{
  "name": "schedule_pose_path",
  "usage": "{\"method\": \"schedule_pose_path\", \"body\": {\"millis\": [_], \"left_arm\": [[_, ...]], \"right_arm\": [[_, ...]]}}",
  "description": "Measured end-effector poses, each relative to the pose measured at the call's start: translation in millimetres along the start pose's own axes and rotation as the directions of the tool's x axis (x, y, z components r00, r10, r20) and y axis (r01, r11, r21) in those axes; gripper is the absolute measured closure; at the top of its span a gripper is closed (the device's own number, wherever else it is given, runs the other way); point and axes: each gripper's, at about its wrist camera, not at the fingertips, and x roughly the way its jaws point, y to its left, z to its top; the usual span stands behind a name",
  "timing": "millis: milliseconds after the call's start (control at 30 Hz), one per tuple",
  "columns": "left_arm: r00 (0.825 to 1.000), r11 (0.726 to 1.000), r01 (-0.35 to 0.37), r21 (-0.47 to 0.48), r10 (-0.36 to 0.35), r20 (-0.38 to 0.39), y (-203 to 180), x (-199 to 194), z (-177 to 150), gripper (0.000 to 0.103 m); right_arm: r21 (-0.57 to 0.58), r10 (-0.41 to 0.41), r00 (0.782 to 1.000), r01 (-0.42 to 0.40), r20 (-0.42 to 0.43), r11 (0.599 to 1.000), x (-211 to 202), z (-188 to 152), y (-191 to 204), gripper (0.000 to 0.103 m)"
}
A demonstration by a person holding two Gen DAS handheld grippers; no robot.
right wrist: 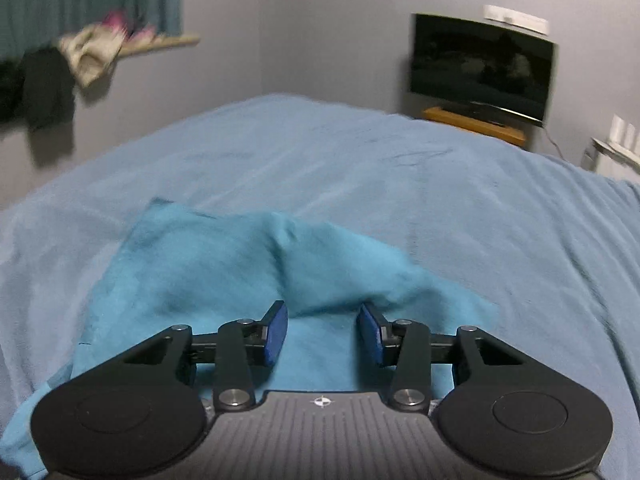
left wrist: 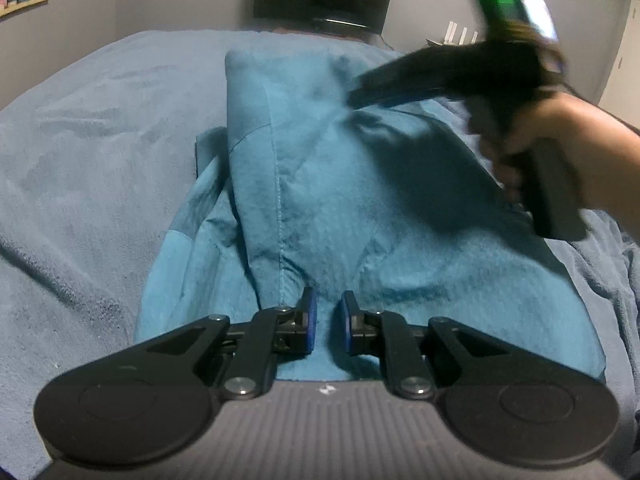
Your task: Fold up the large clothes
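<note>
A teal garment (left wrist: pixel 320 184) lies partly folded on the blue bed cover (left wrist: pixel 100 140), a seam running down its middle. My left gripper (left wrist: pixel 327 320) hovers over its near edge, jaws a little apart with nothing between them. My right gripper (right wrist: pixel 322 332) is open and empty above a raised fold of the same garment (right wrist: pixel 224 272). In the left wrist view the right gripper (left wrist: pixel 356 94) is blurred, held by a hand (left wrist: pixel 560 136) above the garment's far right side.
The bed cover (right wrist: pixel 440 208) spreads wide around the garment. A dark TV (right wrist: pixel 482 66) on a wooden stand (right wrist: pixel 476 124) is against the far wall. Clothes (right wrist: pixel 88 52) hang off a shelf at the left.
</note>
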Motion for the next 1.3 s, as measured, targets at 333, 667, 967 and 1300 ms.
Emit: {"method": "schedule_pose_path", "body": {"millis": [333,667,967,1300], "left_arm": [[0.999,0.999,0.035,-0.019,-0.035,-0.022,12,15,13,0.094],[0.999,1.0,0.021,-0.004,-0.021,-0.024,11,16,10,0.094],[1.0,1.0,0.015,-0.009,-0.015,-0.026,11,17,10,0.094],[0.999,0.999,0.032,-0.03,-0.033,-0.037,16,21,12,0.094]], "right_arm": [[0.045,0.238,0.969,-0.235,-0.07,0.971,26,22,-16,0.05],[0.285,0.154,0.986,-0.166,0.066,0.944,-47,-32,-145,0.01],[0.688,0.526,0.844,-0.443,0.104,0.574,34,-91,-191,0.001],[0.704,0.7,0.685,-0.599,0.204,0.381,143,-87,-177,0.0]]}}
